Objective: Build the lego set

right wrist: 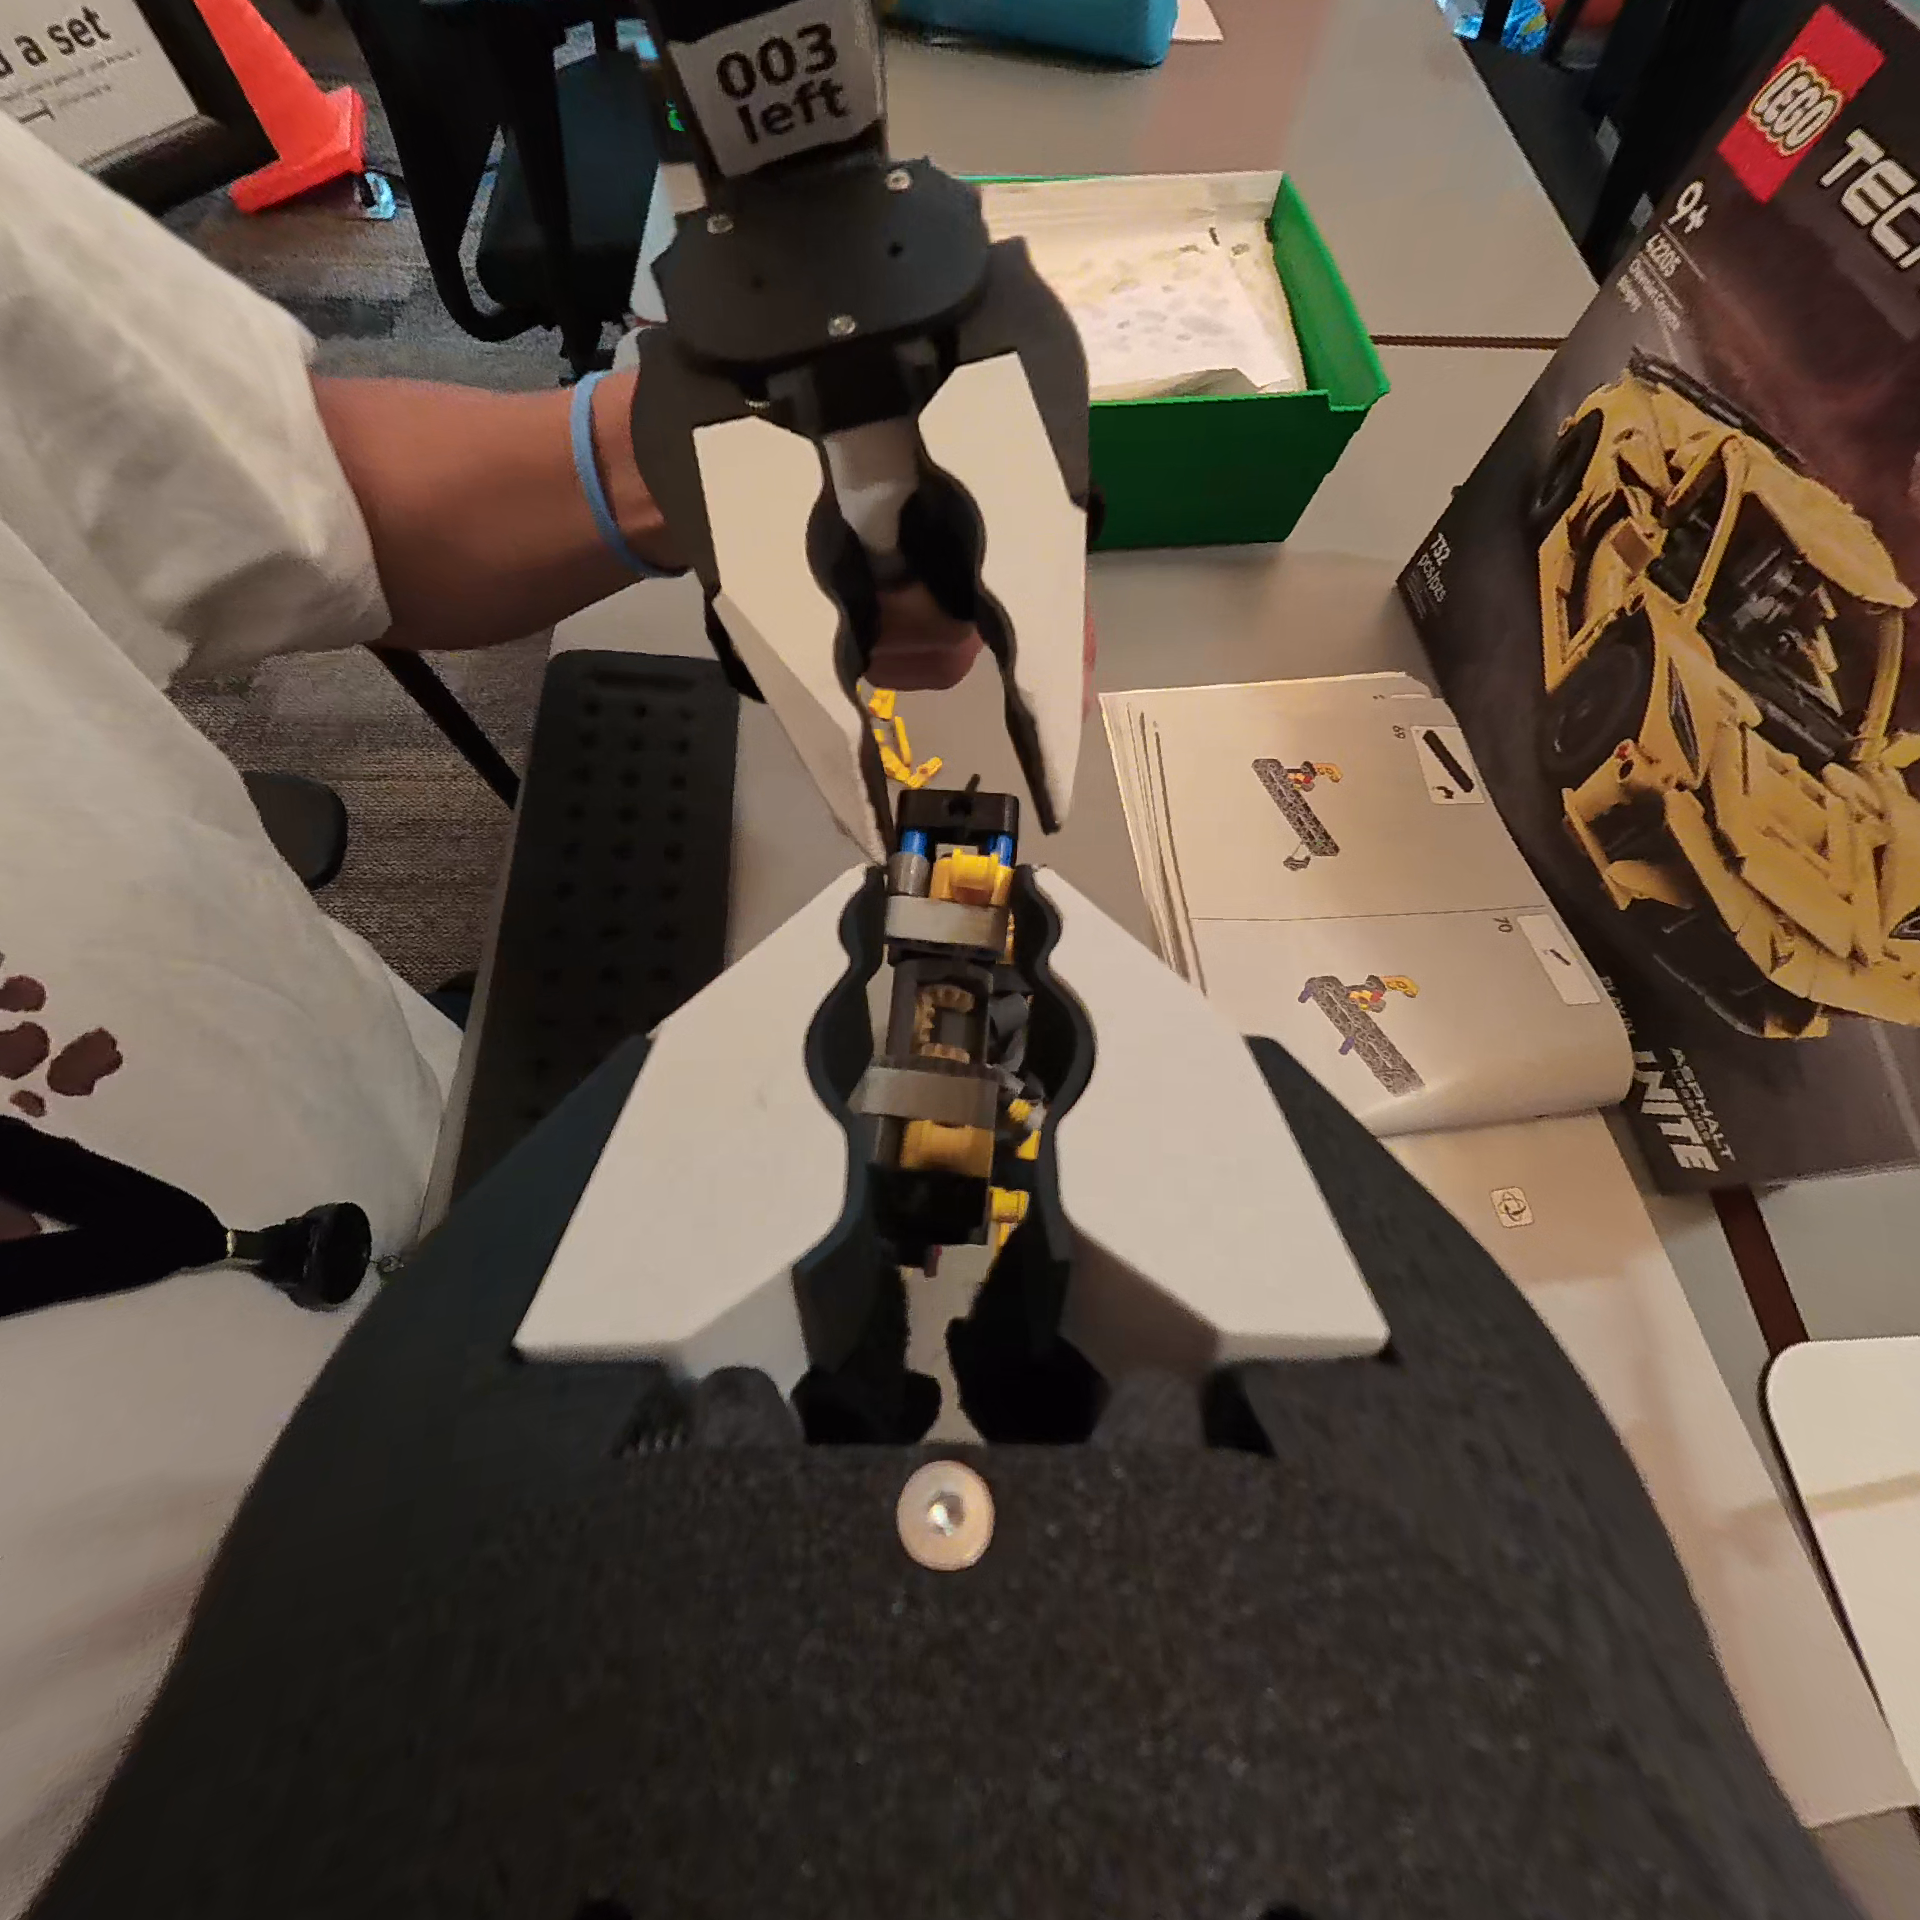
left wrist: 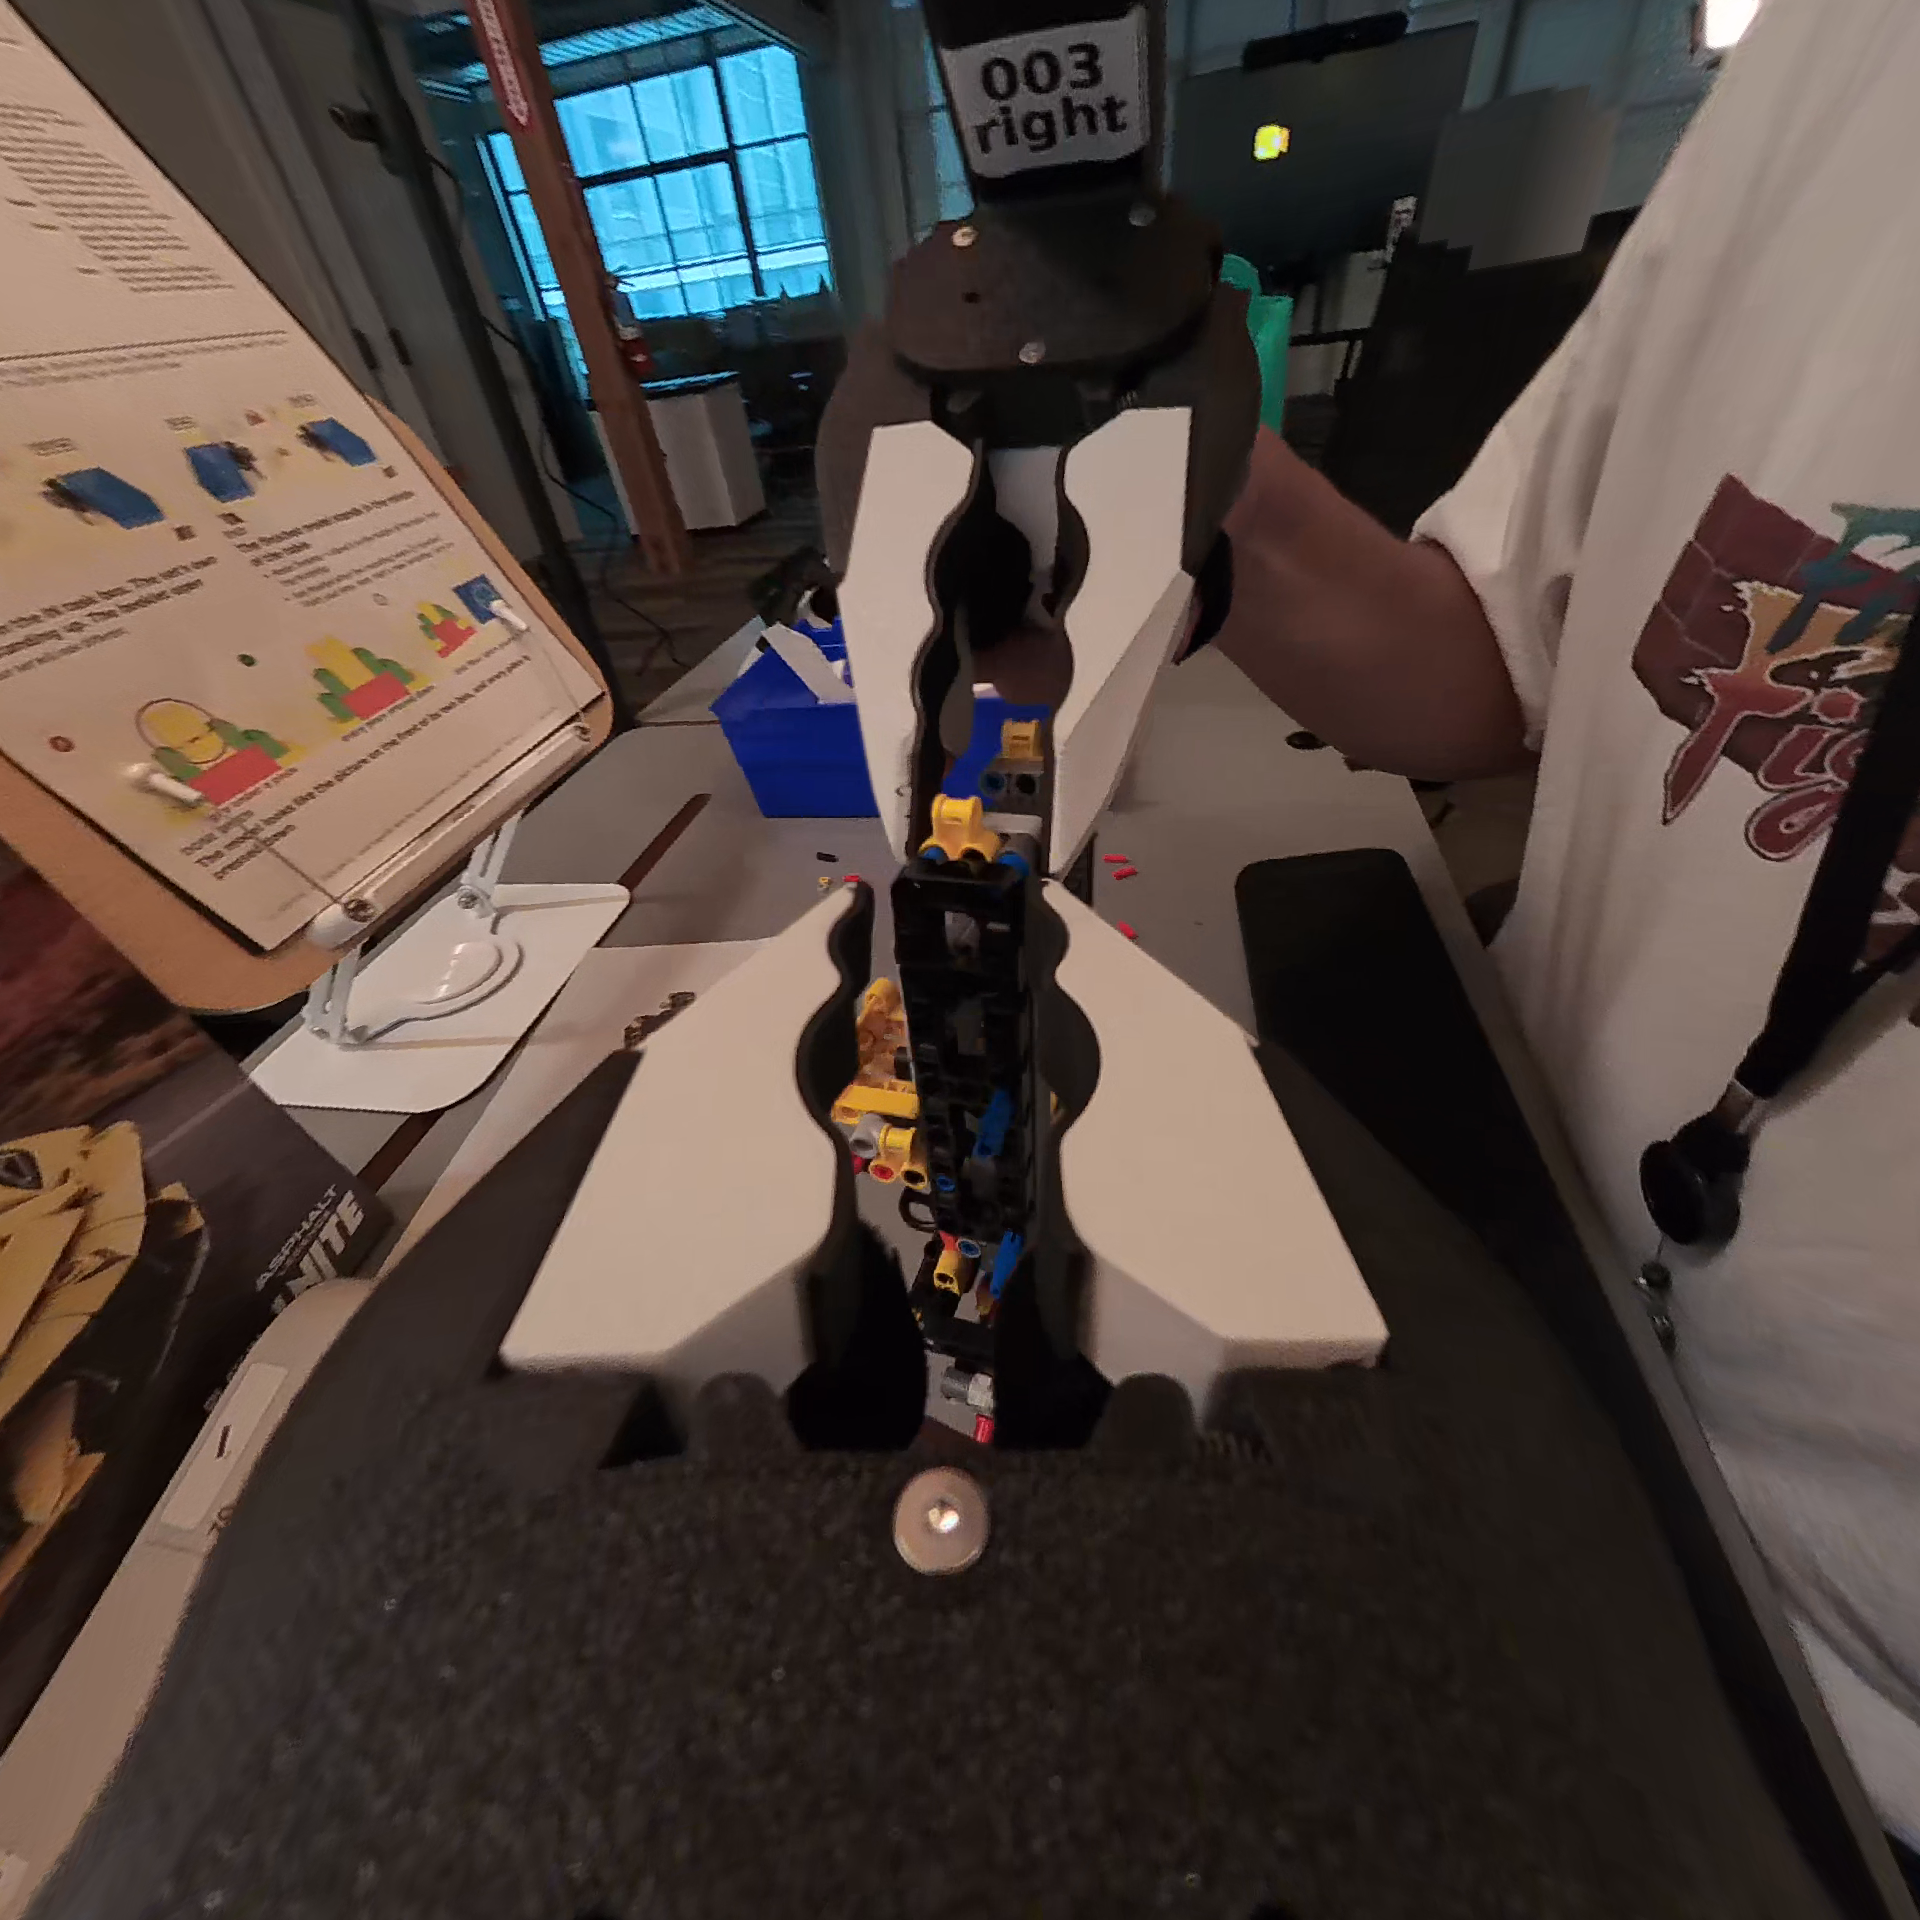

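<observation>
A partly built Lego assembly (left wrist: 961, 997), a long black frame with yellow, blue and grey parts, is held in the air between both grippers, which face each other tip to tip. In the left wrist view my left gripper (left wrist: 958, 894) is shut on the black frame end. My right gripper (left wrist: 982, 842) meets it from the far side. In the right wrist view my right gripper (right wrist: 954, 873) is shut on the assembly's (right wrist: 935, 1039) grey and yellow gear end. The left gripper (right wrist: 961, 836) clamps the black end opposite.
An open instruction booklet (right wrist: 1351, 883) and the Lego box (right wrist: 1714, 623) lie to the right. A green bin (right wrist: 1247, 468) and a blue bin (left wrist: 790, 748) stand further back. A board on a white stand (left wrist: 208, 571), a black perforated pad (right wrist: 623, 831) and loose yellow pieces (right wrist: 904, 748) are nearby. My two grippers' fingertips are within a few centimetres of each other.
</observation>
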The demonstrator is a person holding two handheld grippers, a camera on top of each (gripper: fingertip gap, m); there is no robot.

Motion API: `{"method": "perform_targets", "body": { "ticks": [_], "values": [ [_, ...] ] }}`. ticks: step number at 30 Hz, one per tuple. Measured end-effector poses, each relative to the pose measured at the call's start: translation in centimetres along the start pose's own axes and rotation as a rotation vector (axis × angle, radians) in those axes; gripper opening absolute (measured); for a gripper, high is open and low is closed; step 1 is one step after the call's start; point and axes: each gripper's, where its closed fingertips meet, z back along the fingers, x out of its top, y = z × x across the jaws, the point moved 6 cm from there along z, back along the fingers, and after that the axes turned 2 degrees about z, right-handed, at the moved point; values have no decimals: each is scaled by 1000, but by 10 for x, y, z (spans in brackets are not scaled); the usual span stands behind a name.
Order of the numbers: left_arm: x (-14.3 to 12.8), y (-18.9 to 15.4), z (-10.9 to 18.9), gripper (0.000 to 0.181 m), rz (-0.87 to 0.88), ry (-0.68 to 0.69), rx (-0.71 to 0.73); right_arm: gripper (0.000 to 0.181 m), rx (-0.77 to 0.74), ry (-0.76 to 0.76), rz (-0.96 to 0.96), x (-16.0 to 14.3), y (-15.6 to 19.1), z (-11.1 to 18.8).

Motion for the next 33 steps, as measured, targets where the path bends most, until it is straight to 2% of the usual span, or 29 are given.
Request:
{"method": "perform_targets", "body": {
  "ticks": [6, 17, 20, 23, 33],
  "values": [
    [1, 1, -1, 25, 1, 8, -62, 23, 12, 4, 29, 0, 0, 0],
    [-4, 2, 2, 24, 60, -65, -14, 29, -37, -101, 14, -4, -2, 3],
    [-3, 0, 1, 24, 65, -62, -7, 31, -32, -72, 32, -10, 0, -1],
    [-3, -1, 0, 24, 53, -51, -9, 24, -51, -81, 83, -7, 2, -4],
    [-2, 2, 0, 24, 63, -37, -68, 24, 40, -66, 139, -6, -3, -5]
  ]
}}
